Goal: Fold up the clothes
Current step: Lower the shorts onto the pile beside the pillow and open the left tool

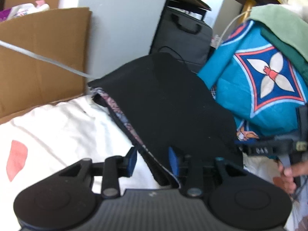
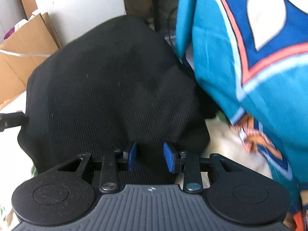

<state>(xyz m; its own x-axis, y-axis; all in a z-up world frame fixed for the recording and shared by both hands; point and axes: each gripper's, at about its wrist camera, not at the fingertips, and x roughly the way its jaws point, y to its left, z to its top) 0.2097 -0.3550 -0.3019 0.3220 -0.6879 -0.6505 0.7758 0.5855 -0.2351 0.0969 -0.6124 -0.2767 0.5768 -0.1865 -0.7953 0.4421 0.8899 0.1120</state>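
Observation:
A black garment [image 1: 169,104] with a patterned inner edge [image 1: 123,119] lies folded on the white bedsheet [image 1: 57,127]. My left gripper [image 1: 153,159] is open at its near corner, and the garment's left edge runs between the blue fingertips [image 1: 174,158]. In the right wrist view the black garment [image 2: 107,88] fills the middle. My right gripper [image 2: 150,157] is open over its near edge, with ribbed cloth showing between the pads. The right gripper [image 1: 279,148], held by a hand [image 1: 288,175], shows at the garment's right side. The left gripper's tip [image 2: 9,119] peeks in at the garment's left side.
A blue patterned fabric pile [image 1: 269,77] with a green cloth [image 1: 279,25] on top stands close on the right. A cardboard box [image 1: 38,57] is at the back left, crossed by a white cable [image 1: 38,56]. A dark bag [image 1: 182,38] stands behind the garment.

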